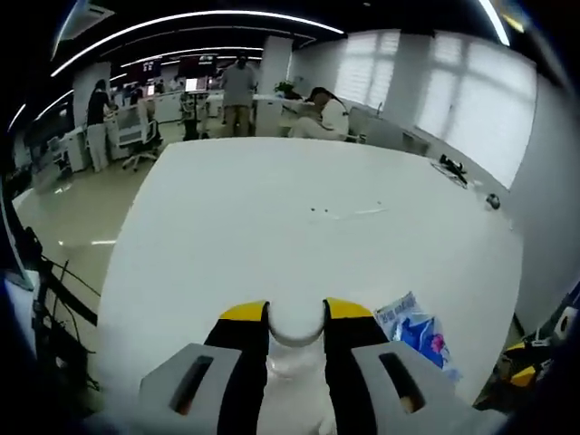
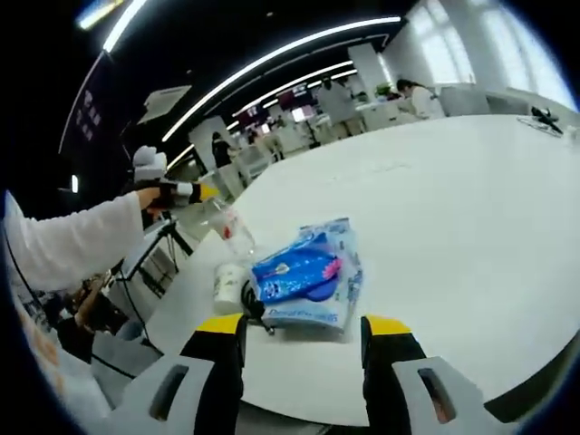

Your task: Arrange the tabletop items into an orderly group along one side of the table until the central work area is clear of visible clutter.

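While the left gripper (image 1: 296,319) clamps a clear bottle (image 2: 228,228) above the table's near edge (image 2: 507,381), the right gripper (image 2: 302,328) gapes empty before the blue wipes pack (image 2: 308,276), grouped by that edge.

- left gripper (image 1: 296,319): jaws closed in on a pale rounded object, yellow tips either side of it
- right gripper (image 2: 304,328): jaws spread wide, nothing between them
- left gripper seen in right gripper view, held up at left by white-sleeved arm (image 2: 68,240)
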